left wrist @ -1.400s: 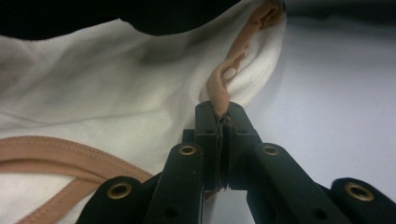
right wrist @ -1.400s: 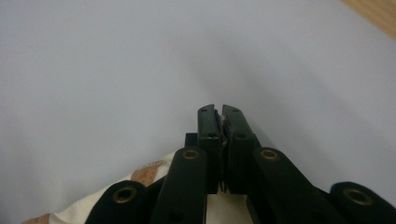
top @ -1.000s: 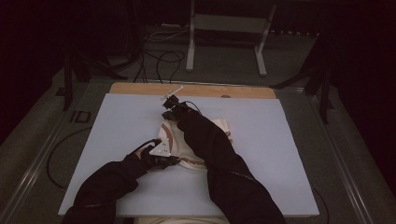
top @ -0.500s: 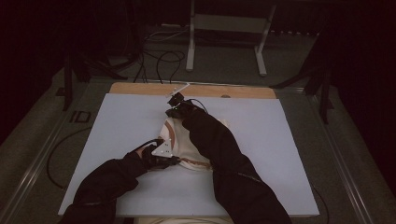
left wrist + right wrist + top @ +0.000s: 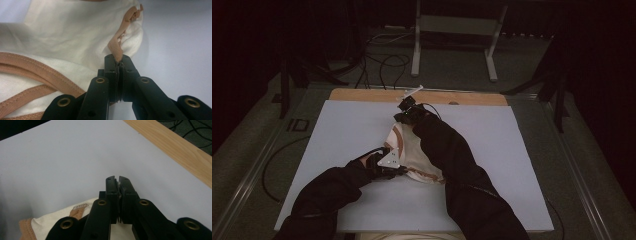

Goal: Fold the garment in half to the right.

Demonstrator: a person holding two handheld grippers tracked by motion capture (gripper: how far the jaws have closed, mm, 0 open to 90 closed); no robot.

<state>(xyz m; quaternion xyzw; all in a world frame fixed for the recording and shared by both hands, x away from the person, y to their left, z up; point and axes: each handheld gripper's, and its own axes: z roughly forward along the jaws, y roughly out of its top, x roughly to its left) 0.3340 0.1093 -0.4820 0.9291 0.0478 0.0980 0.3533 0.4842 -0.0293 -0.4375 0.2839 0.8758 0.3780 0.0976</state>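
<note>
Your left tongs are pinching the garment's tan trim; your right tongs are pressed together. The soft cloth is sagging, so hems likely hold best.

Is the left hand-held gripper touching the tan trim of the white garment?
Touching. The left gripper view shows the left hand-held gripper shut on the tan trim.

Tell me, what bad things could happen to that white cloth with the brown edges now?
The left gripper pinches only a thin bit of brown trim, so the white cloth might slip out or the trim might stretch if pulled hard. The right gripper, shut at the cloth's far end, shows no cloth at its tips, so its hold is uncertain, and a lift could leave that end sagging.
</note>
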